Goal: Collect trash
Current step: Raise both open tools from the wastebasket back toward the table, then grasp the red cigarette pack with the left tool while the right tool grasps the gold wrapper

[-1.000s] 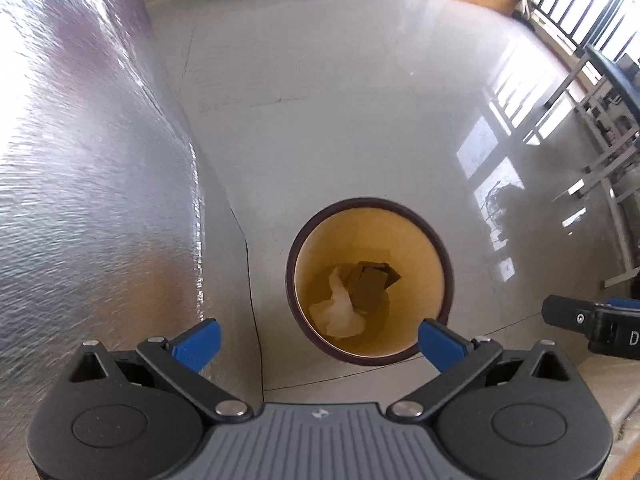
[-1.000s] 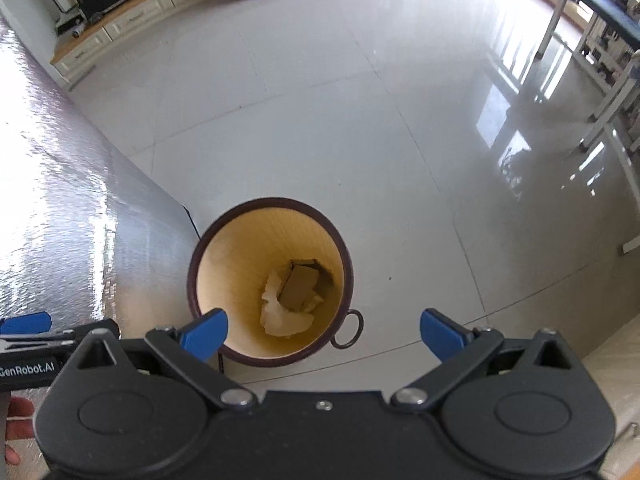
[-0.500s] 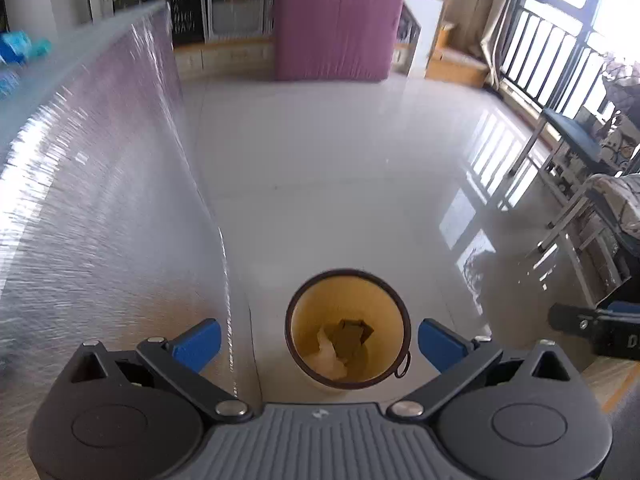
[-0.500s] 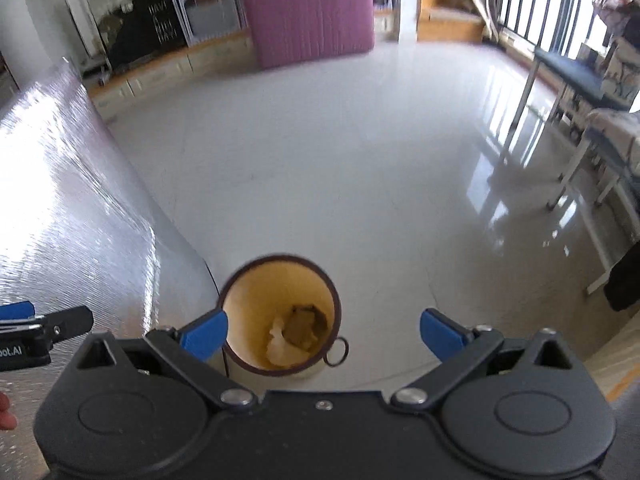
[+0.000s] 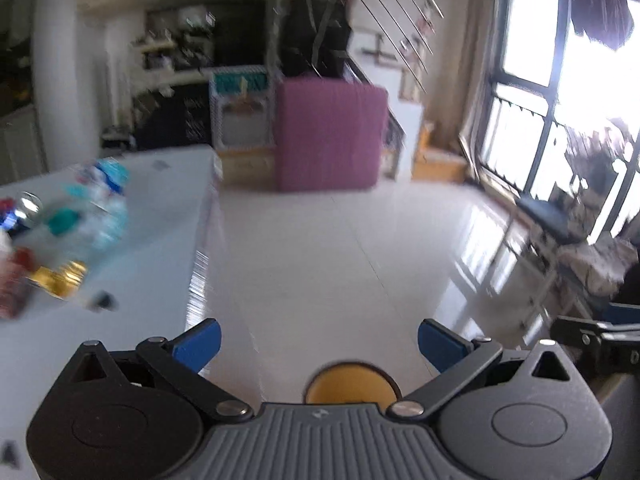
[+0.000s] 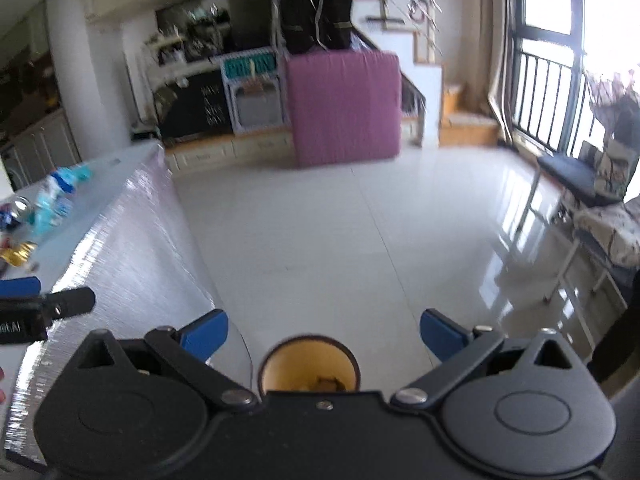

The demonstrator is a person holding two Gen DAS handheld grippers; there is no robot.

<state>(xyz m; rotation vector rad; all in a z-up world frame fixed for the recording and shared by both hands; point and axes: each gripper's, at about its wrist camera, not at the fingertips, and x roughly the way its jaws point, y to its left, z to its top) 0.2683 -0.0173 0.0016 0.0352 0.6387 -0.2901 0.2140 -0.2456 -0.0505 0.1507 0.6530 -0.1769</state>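
Note:
A round bin (image 6: 308,366) with a dark rim and yellow inside stands on the floor below both grippers; brown scrap shows at its bottom. The left wrist view shows only the bin's far rim (image 5: 352,384). My left gripper (image 5: 319,340) is open and empty, high above the bin. My right gripper (image 6: 324,334) is open and empty too. Blurred trash lies on the table top at the left: a crushed clear bottle with a blue label (image 5: 106,200), a gold wrapper (image 5: 60,278), a silver can (image 5: 24,208). The bottle (image 6: 56,200) also appears in the right wrist view.
The table has a shiny foil-covered side (image 6: 132,248) next to the bin. A purple mattress (image 5: 330,136) leans at the far wall beside a cabinet. A bench and chair (image 6: 580,200) stand by the window at the right. White tiled floor (image 5: 340,248) lies between.
Both grippers have risen and tilted up from over the bin. The bin has dropped to the bottom of each view, and the table top with its trash has come into sight.

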